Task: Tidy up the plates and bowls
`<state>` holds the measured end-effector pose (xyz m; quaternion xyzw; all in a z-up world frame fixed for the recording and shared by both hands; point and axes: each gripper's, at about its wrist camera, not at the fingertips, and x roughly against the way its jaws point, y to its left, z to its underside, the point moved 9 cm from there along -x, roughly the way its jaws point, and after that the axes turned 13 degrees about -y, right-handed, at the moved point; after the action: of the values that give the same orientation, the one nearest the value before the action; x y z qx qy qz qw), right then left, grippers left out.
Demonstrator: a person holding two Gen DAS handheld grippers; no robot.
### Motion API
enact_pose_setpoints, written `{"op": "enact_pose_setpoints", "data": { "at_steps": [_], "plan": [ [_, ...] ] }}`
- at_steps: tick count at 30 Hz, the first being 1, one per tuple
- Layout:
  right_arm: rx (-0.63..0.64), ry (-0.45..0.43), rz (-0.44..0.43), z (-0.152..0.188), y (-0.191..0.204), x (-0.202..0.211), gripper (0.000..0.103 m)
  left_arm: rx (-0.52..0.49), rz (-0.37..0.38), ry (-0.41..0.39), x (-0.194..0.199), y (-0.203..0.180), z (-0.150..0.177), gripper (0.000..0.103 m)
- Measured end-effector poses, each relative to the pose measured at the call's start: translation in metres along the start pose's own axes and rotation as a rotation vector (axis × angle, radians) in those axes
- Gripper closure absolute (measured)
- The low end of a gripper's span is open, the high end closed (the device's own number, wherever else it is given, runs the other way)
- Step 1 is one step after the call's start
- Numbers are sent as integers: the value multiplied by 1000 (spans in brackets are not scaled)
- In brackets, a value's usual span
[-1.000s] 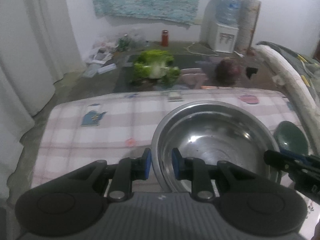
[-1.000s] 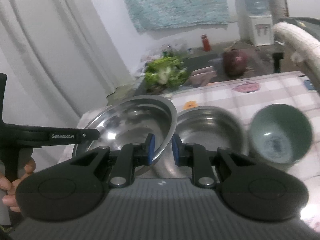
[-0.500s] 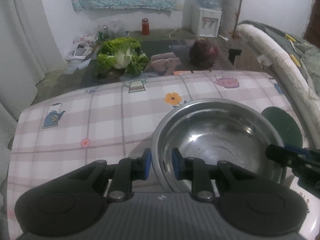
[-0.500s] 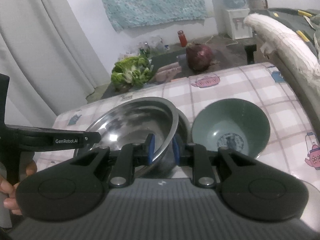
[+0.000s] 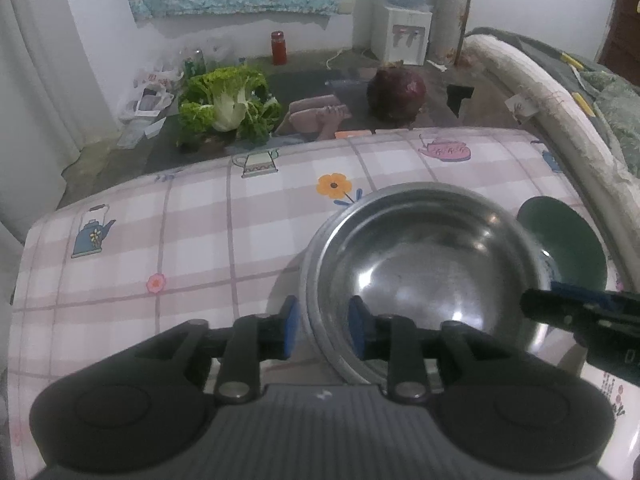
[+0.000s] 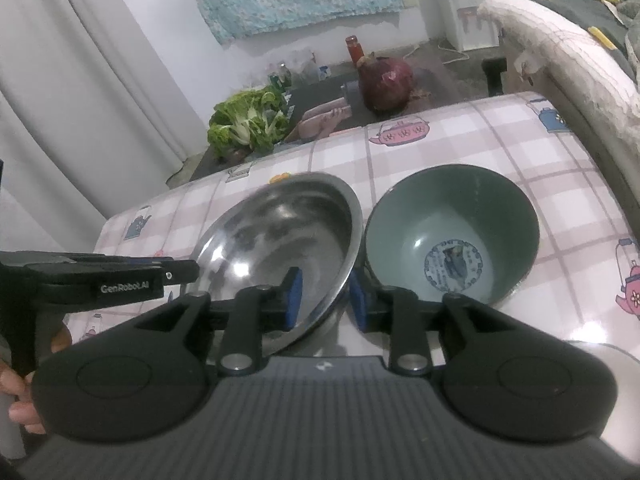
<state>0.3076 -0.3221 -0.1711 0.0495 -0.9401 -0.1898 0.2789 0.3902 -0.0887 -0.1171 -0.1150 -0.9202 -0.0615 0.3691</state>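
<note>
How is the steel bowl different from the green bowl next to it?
The steel bowl is shiny bare metal; the green bowl is matte green with a blue printed round mark inside. The steel bowl looks wider and shallower, the green bowl narrower and deeper. The steel bowl's rim sits between both grippers' open fingers; the green bowl stands untouched. Both are empty and upright on the checked tablecloth.

There are two steel bowls (image 5: pixel 424 264), one sitting inside the other. There is one green bowl (image 6: pixel 452 236). There are two grippers, the left gripper (image 5: pixel 323 326) and the right gripper (image 6: pixel 325 300). On the floor are one lettuce (image 5: pixel 228 106), one red cabbage (image 5: pixel 396 92), one red jar (image 5: pixel 279 46) and one water cooler (image 5: pixel 404 28).
</note>
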Motion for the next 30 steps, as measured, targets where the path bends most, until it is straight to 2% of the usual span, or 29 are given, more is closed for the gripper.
{"op": "enact_pose_setpoints", "data": {
  "at_steps": [5, 12, 17, 21, 23, 30],
  "plan": [
    [-4, -3, -5, 0, -2, 8, 72, -2, -18, -11, 0, 6, -2, 68],
    [-30, 46, -2, 8, -4, -2, 72, -17, -44, 35, -14, 8, 7, 68],
    [-75, 68, -8, 11, -5, -13, 73, 9, -34, 64, -21, 11, 13, 78],
    [-93, 75, -13, 14, -5, -18, 77, 9, -28, 64, -19, 13, 16, 86],
    [-103, 84, -28, 16, -3, -20, 80, 4, -36, 69, -17, 15, 18, 87],
    [-93, 120, -78, 25, 16, -20, 80, 20, -46, 76, -4, 33, 26, 87]
  ]
}}
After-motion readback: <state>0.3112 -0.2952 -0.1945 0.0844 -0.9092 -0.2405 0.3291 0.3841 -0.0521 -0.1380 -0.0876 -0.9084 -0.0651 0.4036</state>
